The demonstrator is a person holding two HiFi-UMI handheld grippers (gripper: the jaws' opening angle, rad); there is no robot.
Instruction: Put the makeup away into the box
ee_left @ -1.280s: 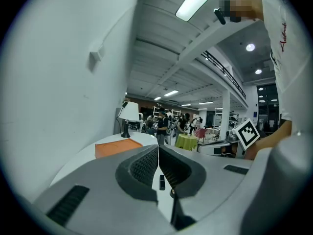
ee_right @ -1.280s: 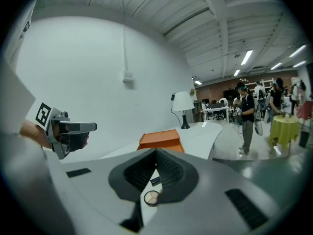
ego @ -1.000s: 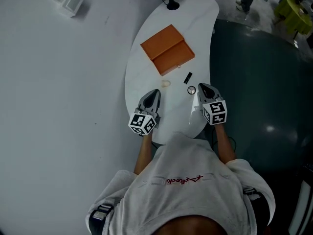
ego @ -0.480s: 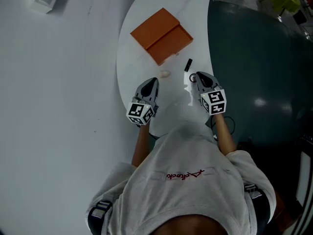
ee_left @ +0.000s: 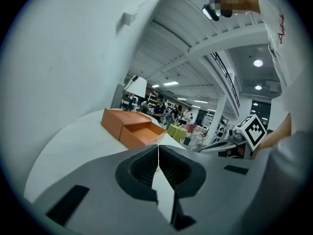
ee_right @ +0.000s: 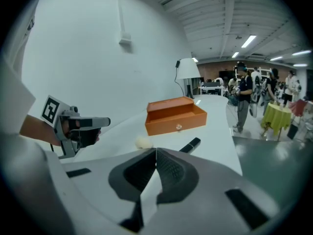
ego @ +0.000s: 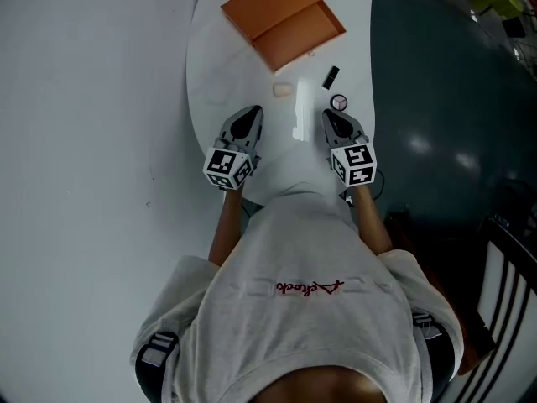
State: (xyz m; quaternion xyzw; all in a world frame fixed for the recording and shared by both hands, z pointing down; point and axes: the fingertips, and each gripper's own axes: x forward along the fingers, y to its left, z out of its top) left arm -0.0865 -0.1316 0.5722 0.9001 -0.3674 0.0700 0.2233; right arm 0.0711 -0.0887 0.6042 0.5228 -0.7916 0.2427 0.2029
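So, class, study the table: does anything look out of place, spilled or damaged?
Nothing is spilled or damaged. Three small items lie loose on the table, outside the open orange box: a pale puff, a black tube and a small round case.

White table (ego: 226,74), orange box (ego: 281,15), puff (ego: 284,90), black tube (ego: 331,77), compact (ego: 339,102)

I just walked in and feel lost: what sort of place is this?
Probably a big open indoor hall, perhaps a showroom or shared workspace. Beyond the white table with its lamp, people stand about under long ceiling lights, near a round table draped in yellow-green cloth.
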